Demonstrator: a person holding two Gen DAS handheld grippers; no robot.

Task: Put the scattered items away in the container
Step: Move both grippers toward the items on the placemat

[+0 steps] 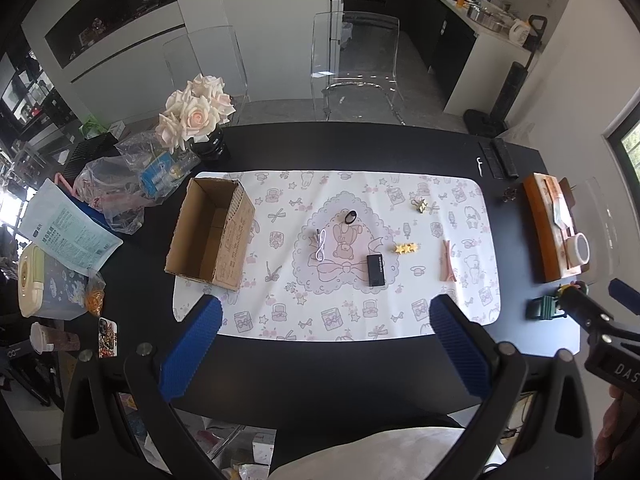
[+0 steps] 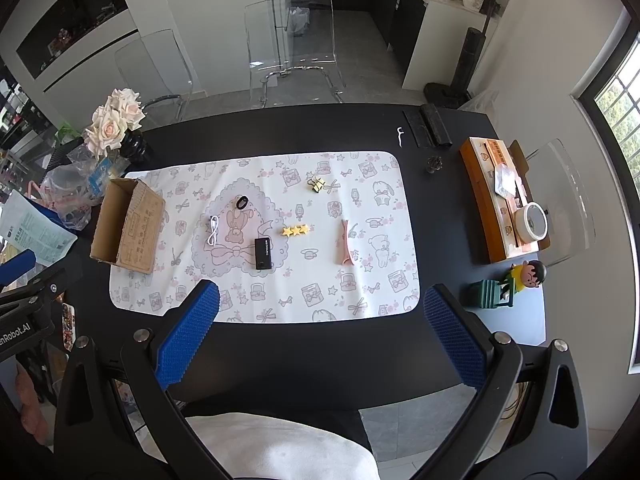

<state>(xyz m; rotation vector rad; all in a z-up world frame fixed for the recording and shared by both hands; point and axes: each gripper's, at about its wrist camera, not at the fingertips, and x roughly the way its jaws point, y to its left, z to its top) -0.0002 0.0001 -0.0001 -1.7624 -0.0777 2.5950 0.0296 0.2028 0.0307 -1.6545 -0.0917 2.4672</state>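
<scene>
An open, empty cardboard box [image 1: 210,232] [image 2: 128,226] stands on the left end of a patterned white mat [image 1: 440,312] [image 2: 320,308]. Scattered on the mat lie a black ring [image 1: 351,216] [image 2: 241,201], a white cable [image 1: 320,245] [image 2: 213,230], a black rectangular device [image 1: 376,271] [image 2: 263,253], a yellow star clip [image 1: 406,248] [image 2: 295,230], a pink hair clip [image 1: 448,261] [image 2: 345,243] and a gold binder clip [image 1: 421,205] [image 2: 317,183]. My left gripper [image 1: 326,316] and right gripper [image 2: 320,300] hover open above the mat's near edge, holding nothing.
The black table [image 1: 320,360] carries roses in a dark vase [image 1: 196,116], plastic bags [image 1: 116,192], an orange tray with a white cup [image 1: 552,228] [image 2: 500,200], a toy figure [image 2: 524,276] and a green stand [image 2: 491,294]. Clear chairs [image 1: 352,60] stand beyond.
</scene>
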